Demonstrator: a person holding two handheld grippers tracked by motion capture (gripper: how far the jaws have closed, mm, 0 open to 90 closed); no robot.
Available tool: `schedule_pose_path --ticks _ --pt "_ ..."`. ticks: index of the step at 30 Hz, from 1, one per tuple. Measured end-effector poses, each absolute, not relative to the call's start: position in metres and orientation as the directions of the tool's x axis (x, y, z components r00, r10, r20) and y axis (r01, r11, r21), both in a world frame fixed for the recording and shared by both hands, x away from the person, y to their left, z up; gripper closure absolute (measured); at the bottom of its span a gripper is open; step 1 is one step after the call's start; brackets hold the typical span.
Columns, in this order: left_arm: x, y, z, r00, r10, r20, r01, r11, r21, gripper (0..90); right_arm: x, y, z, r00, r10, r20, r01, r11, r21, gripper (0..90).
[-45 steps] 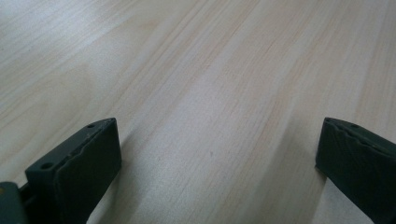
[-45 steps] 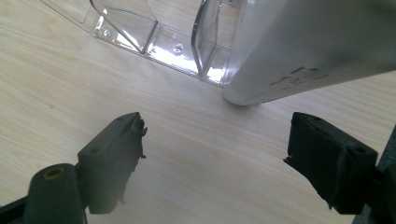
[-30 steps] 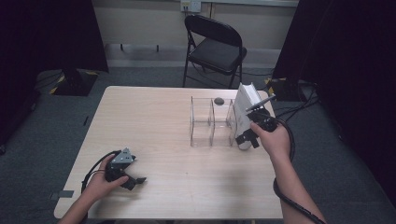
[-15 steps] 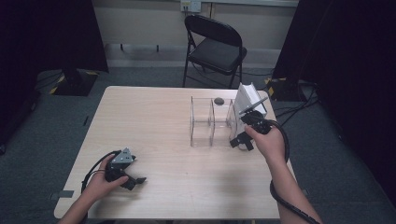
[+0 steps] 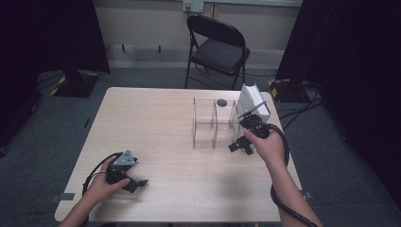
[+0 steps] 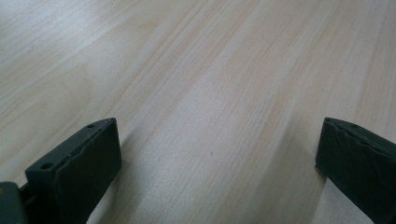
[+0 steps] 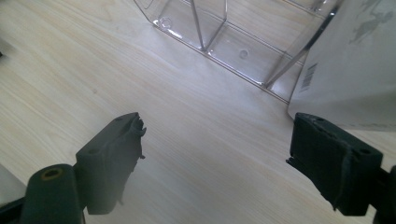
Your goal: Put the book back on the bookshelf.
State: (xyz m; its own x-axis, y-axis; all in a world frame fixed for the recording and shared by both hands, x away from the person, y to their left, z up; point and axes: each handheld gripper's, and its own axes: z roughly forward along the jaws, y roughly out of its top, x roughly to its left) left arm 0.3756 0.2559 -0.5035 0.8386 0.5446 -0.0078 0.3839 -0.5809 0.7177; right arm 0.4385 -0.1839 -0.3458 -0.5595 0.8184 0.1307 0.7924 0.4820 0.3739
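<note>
A clear plastic organizer (image 5: pixel 212 126) with upright dividers stands on the right half of the wooden table (image 5: pixel 156 123). A white packet (image 5: pixel 253 101) leans upright in its right end. My right gripper (image 5: pixel 240 147) hovers just in front of the organizer's near right corner, open and holding nothing. In the right gripper view, the right gripper (image 7: pixel 217 154) has bare table between its jaws, with the organizer (image 7: pixel 219 32) ahead and the white packet (image 7: pixel 348 60) at the upper right. My left gripper (image 5: pixel 138 185) rests near the front left edge. The left gripper (image 6: pixel 219 154) is open over bare wood.
A small dark object (image 5: pixel 221 101) lies on the table behind the organizer. A black folding chair (image 5: pixel 218 47) stands beyond the far edge. Cables trail from both grippers, and dark curtains hang at both sides.
My right gripper has slid a little left and toward the near edge, away from the white packet. The left gripper has stayed where it was.
</note>
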Motion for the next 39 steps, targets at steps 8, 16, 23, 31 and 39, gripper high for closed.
schedule_pose_path --ticks 8,16,23,31,39 --pt "0.375 0.256 -0.503 0.838 0.545 -0.008 0.385 -0.581 0.717 0.0 0.438 -0.175 -0.352 -0.578 0.805 0.138 0.780 0.495 0.382 15.9" --pt "0.375 0.256 -0.503 0.838 0.546 -0.008 0.386 -0.582 0.716 0.0 0.438 -0.166 -0.358 -0.590 0.794 0.148 0.774 0.503 0.386 15.9" --pt "0.375 0.256 -0.503 0.838 0.546 -0.008 0.385 -0.581 0.717 0.0 0.436 -0.159 -0.363 -0.605 0.780 0.160 0.765 0.514 0.388 15.9" --pt "0.375 0.256 -0.504 0.838 0.546 -0.007 0.385 -0.581 0.717 0.0 0.437 -0.154 -0.370 -0.617 0.767 0.176 0.757 0.519 0.397 16.0" --pt "0.375 0.256 -0.504 0.838 0.546 -0.008 0.385 -0.581 0.717 0.0 0.435 -0.144 -0.374 -0.636 0.749 0.185 0.746 0.535 0.396 16.0"
